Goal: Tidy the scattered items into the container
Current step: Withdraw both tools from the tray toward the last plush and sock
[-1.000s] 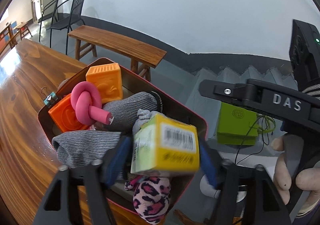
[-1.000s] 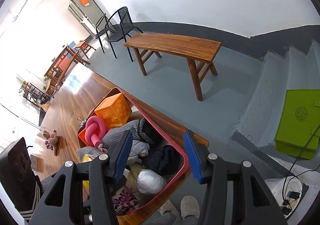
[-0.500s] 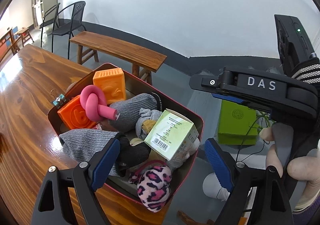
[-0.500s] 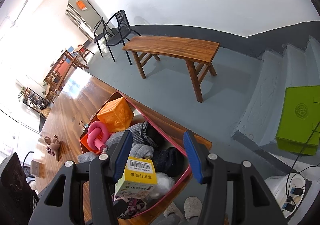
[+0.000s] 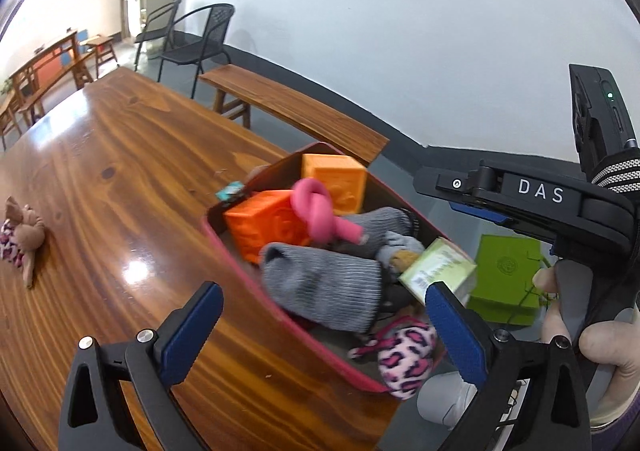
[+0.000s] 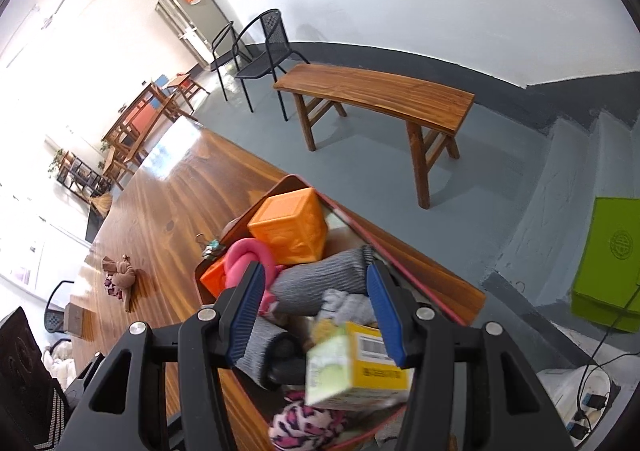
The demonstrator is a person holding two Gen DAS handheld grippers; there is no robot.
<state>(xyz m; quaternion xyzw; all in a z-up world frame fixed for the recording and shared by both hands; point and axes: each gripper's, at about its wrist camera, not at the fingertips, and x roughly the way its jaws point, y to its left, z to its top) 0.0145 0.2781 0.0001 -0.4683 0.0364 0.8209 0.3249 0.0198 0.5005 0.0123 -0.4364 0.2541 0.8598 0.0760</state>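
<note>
The left tool (image 5: 324, 331) has let go of the green-and-yellow box (image 5: 438, 273); its jaws are opening with nothing between them, and the box now lies in the red container (image 5: 248, 283) at four o'clock. The right tool (image 6: 316, 311) hangs part-spread, seemingly empty. A plush toy (image 5: 22, 239) remains on the table (image 5: 120, 155), at nine o'clock.

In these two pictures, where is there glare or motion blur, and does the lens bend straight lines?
Left wrist view: white glare spot on the table; the carton in the container is smeared by motion blur. Right wrist view: the windows at left are blown out, glare lies on the far tabletop, the carton is blurred. In both views the fisheye curves the bench and darkens the corners.
</note>
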